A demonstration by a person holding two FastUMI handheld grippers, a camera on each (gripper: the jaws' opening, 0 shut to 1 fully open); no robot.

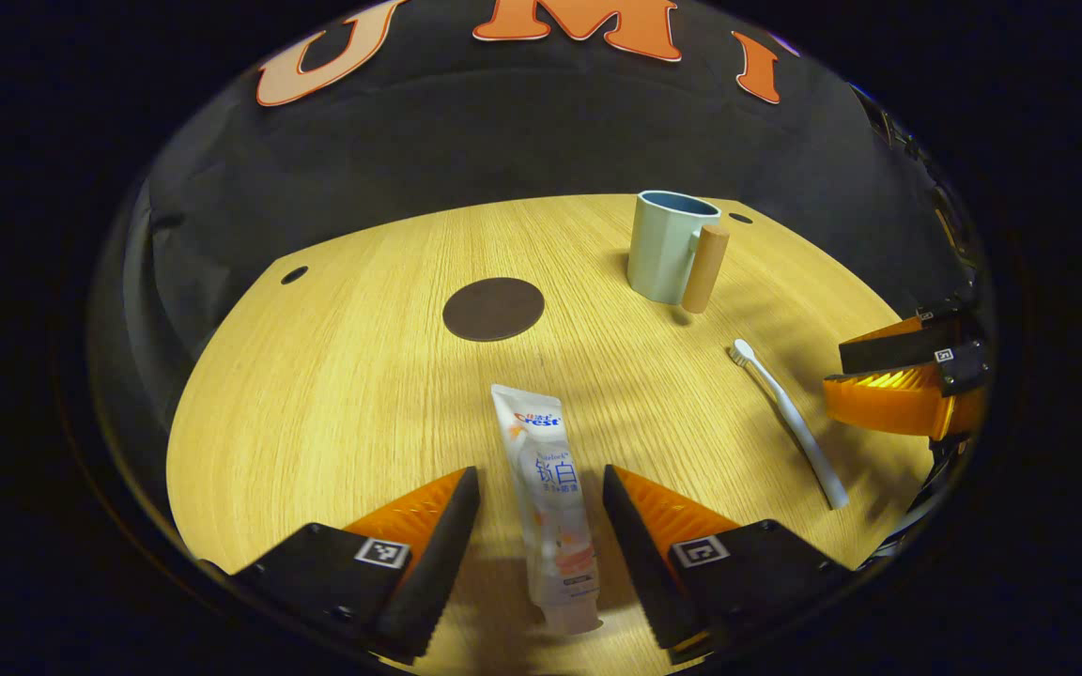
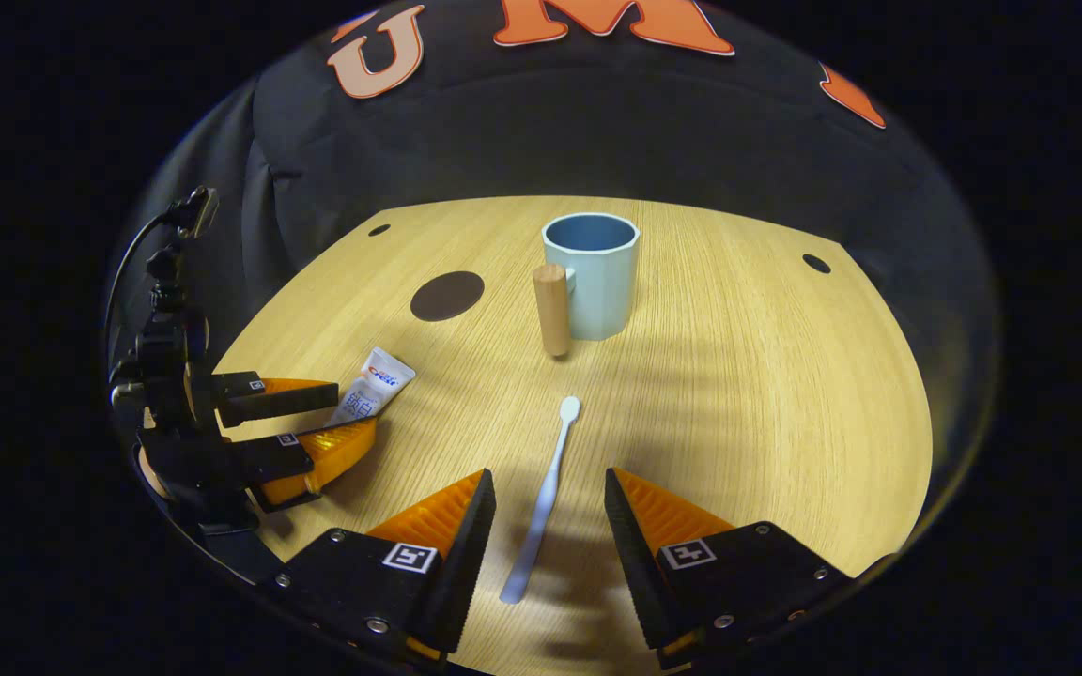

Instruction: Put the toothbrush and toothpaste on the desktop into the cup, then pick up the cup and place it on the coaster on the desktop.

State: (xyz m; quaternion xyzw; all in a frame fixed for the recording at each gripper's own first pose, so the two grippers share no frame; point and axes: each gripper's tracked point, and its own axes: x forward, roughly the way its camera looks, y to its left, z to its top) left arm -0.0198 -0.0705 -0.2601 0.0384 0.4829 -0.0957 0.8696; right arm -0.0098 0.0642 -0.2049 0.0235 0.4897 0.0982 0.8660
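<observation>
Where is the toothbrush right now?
The toothbrush lies flat on the table between the right gripper's open fingers, head pointing toward the cup. In the left gripper view it lies right of the toothpaste.

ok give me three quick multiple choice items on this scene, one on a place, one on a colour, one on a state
1. Where does the toothpaste lie?
A. in the cup
B. between the open left claw's fingers
C. on the coaster

2. What colour is the coaster?
A. dark brown
B. white
C. green

3. What does the cup hold?
A. the toothbrush
B. both items
C. nothing visible

Answers:
1 B: the tube sits on the desktop between the fingers.
2 A: a dark brown disc.
3 C: the toothbrush lies between the right claw's open fingers.
</observation>
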